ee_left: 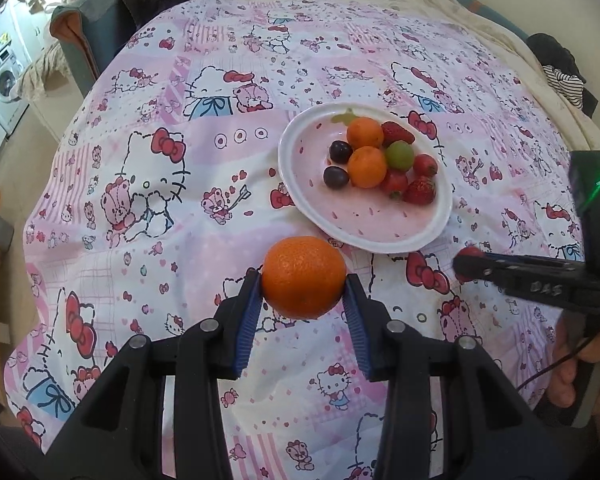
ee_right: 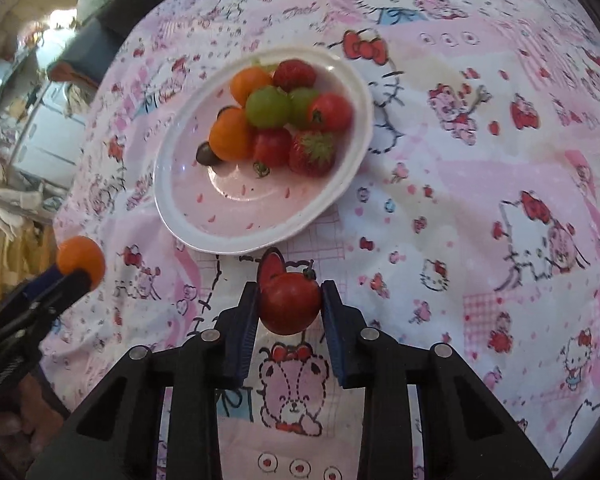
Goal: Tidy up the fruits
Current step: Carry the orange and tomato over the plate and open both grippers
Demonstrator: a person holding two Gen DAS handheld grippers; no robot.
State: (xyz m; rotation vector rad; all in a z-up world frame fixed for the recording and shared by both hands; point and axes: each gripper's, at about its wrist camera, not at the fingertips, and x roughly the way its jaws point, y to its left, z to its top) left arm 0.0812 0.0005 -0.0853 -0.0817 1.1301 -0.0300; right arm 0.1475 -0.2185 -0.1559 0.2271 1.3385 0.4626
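Mid-transfer: left gripper (ee_left: 303,286) pinching a mandarin (ee_left: 303,276), right gripper (ee_right: 288,300) pinching a cherry tomato (ee_right: 289,303); next, likely carry both over the plate (ee_right: 236,236).

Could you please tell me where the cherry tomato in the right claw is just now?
In the right wrist view, the cherry tomato sits clamped in the right claw at lower centre, just below the near rim of the plate.

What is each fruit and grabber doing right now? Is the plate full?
Left gripper: shut on the orange.
Orange: held above the cloth, outside the plate.
Right gripper: shut on the tomato.
Tomato: clamped between the pads, outside the plate.
Plate: partly filled, fruit piled on one side.
Tablecloth: spread out, slightly wrinkled.
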